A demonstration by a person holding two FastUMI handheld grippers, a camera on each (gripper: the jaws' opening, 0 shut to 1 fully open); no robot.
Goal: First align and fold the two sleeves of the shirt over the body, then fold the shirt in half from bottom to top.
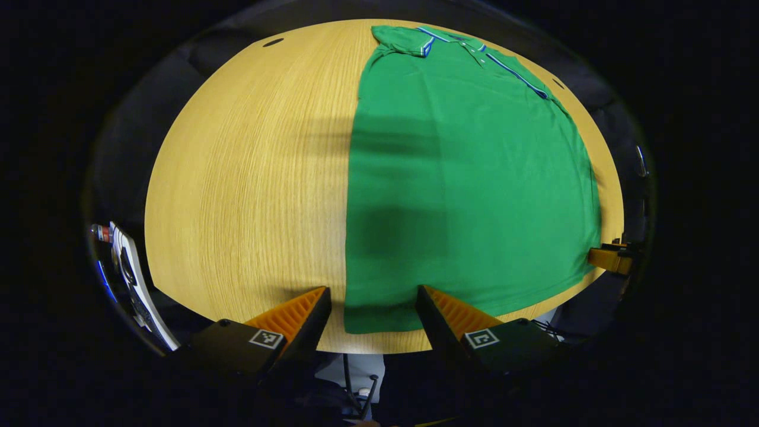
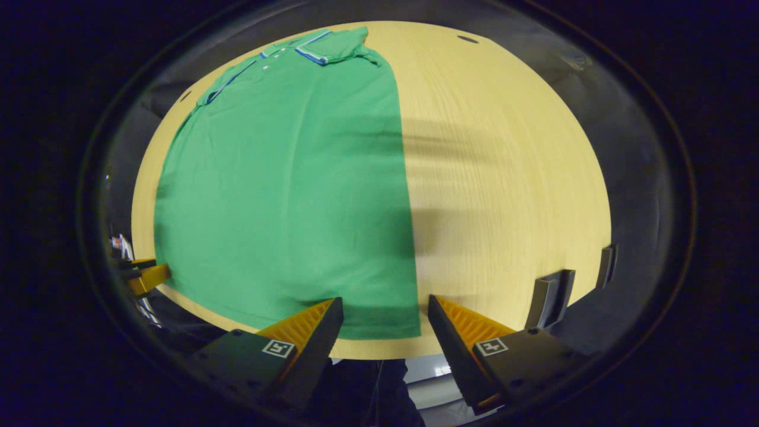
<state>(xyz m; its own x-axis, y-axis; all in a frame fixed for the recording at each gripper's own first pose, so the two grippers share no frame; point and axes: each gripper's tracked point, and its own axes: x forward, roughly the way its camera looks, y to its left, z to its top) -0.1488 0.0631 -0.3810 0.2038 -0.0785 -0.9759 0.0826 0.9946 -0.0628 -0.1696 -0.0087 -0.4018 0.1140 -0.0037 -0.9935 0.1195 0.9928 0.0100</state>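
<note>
Green polo shirt (image 1: pixel 468 196) is seen laid flat on the wooden bench (image 1: pixel 249 196), collar (image 1: pixel 468 47) at the far end, hem at the near edge; sides look straight, so the sleeves are judged already folded in, though the folded layers cannot be made out clearly. Left tongs (image 1: pixel 373 308) are held wide open at the near edge, straddling the shirt's near-left hem corner (image 1: pixel 367 317), nothing gripped. Right tongs (image 2: pixel 385 317) are likewise wide open, nothing held, poised around the near-right hem corner (image 2: pixel 403 323). The other tongs are glimpsed at the periphery of each view. Step in hand is judged to be the pinch of both hem corners for the bottom-to-top fold. Risks: only the top layer could be caught if the fingers close too shallow, leaving the back panel behind; uneven lift between the two tongs would skew the fold line; tucked sleeves could be dragged out if the hem is pulled too fast; overshoot past the collar would leave edges misaligned.
</note>
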